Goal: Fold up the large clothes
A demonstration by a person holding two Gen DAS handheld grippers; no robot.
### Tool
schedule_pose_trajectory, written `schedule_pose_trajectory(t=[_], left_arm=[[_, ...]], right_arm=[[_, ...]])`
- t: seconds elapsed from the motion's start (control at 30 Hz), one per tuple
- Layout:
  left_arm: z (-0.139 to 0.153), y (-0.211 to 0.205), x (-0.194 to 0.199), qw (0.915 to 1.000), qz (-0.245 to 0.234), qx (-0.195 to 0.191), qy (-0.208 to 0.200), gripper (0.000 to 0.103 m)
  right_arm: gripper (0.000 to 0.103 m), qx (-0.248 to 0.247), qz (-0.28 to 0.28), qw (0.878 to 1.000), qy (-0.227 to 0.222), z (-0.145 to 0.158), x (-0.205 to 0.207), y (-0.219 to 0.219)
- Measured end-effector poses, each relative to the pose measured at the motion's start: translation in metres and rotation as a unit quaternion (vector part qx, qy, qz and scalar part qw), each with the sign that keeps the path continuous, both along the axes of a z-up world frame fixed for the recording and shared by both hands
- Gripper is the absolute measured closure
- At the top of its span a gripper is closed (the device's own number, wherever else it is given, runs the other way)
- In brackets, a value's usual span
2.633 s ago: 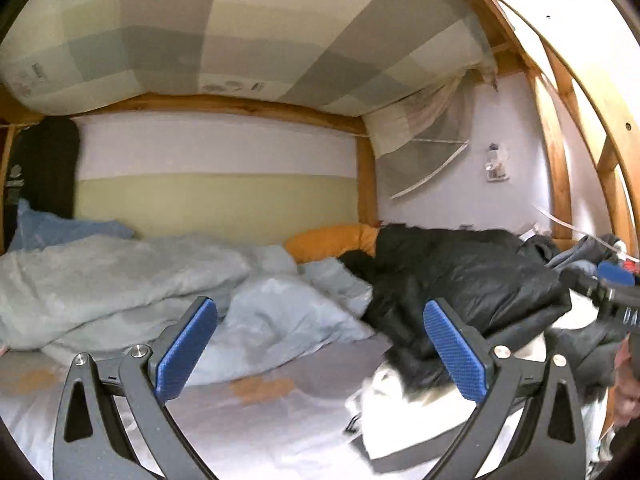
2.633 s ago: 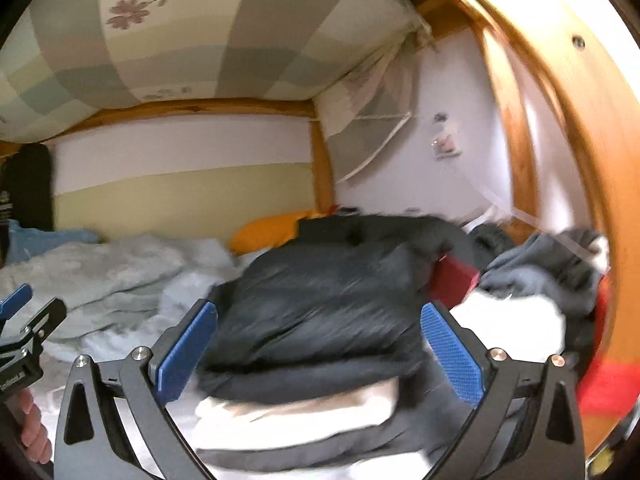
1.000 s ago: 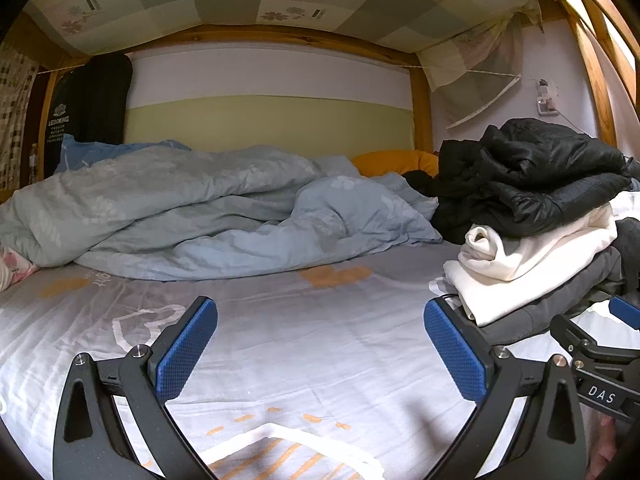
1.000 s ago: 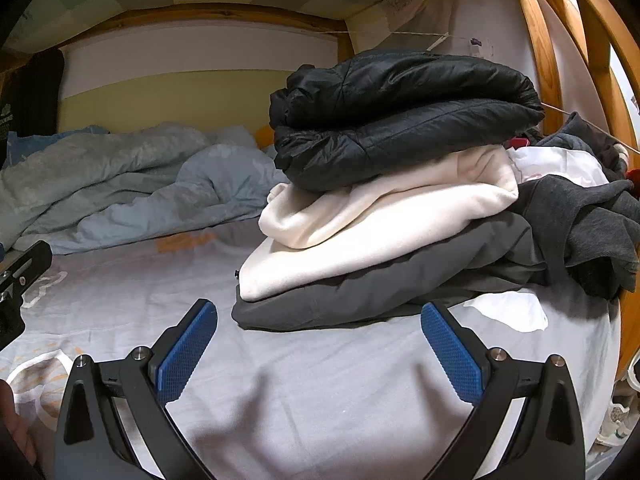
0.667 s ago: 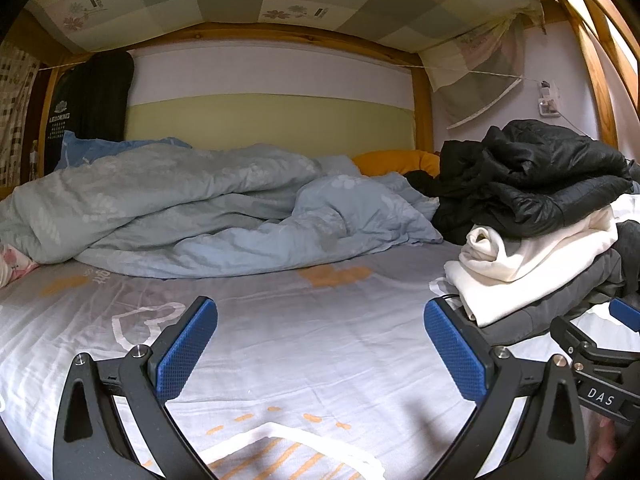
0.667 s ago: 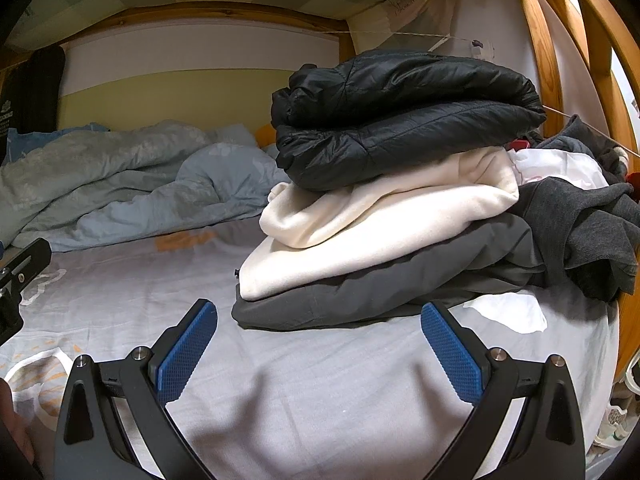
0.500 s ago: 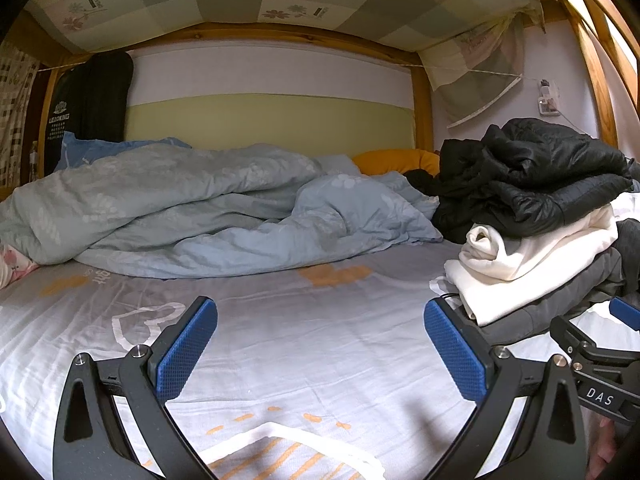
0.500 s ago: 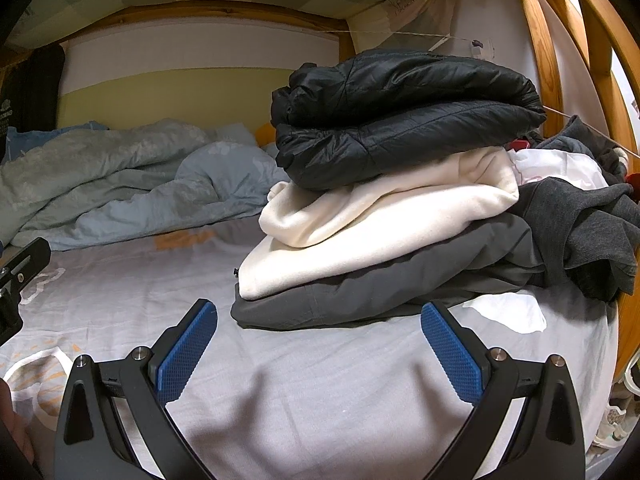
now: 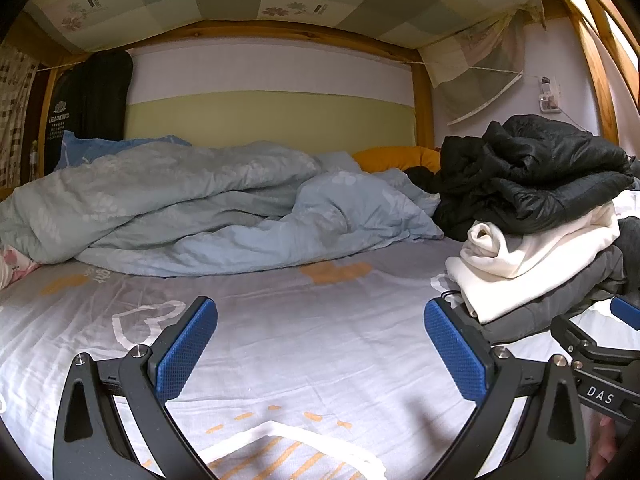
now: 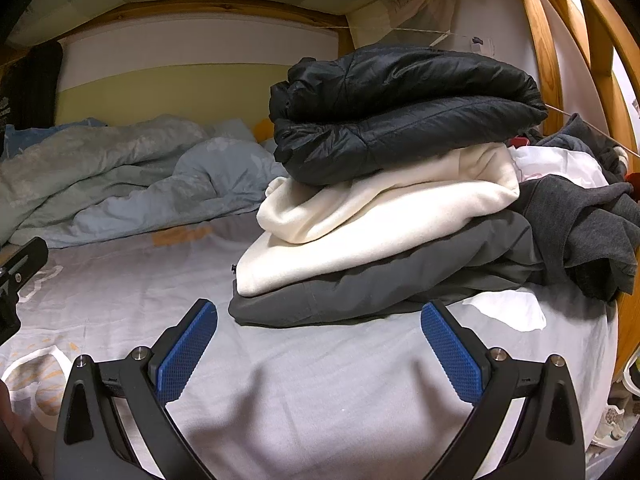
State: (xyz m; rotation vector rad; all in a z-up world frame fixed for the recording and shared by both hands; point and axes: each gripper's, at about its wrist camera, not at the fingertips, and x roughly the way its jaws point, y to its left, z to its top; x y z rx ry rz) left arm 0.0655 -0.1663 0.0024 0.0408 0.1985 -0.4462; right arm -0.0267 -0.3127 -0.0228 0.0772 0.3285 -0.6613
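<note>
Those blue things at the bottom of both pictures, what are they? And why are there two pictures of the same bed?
They are the pads of two grabbing tools that a person holds, one in each hand. Each tool has a small camera looking out between its jaws, so you get two pictures. The left gripper looks across the bed sheet toward the crumpled blue blanket. The right gripper faces a stack: black jacket on top, white sweater, grey garment at the bottom. Both jaws are open, holding nothing.
</note>
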Motion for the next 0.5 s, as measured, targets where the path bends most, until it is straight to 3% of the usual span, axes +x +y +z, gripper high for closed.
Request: schedule_pose_trajectory(t=[0.5], left_arm=[[-0.0019,-0.0005,0.0019,1.0000,0.006,-0.004,0.006,0.000]], right_arm=[[0.000,-0.003,0.004,1.000,0.007,-0.0005,0.0025,-0.0033]])
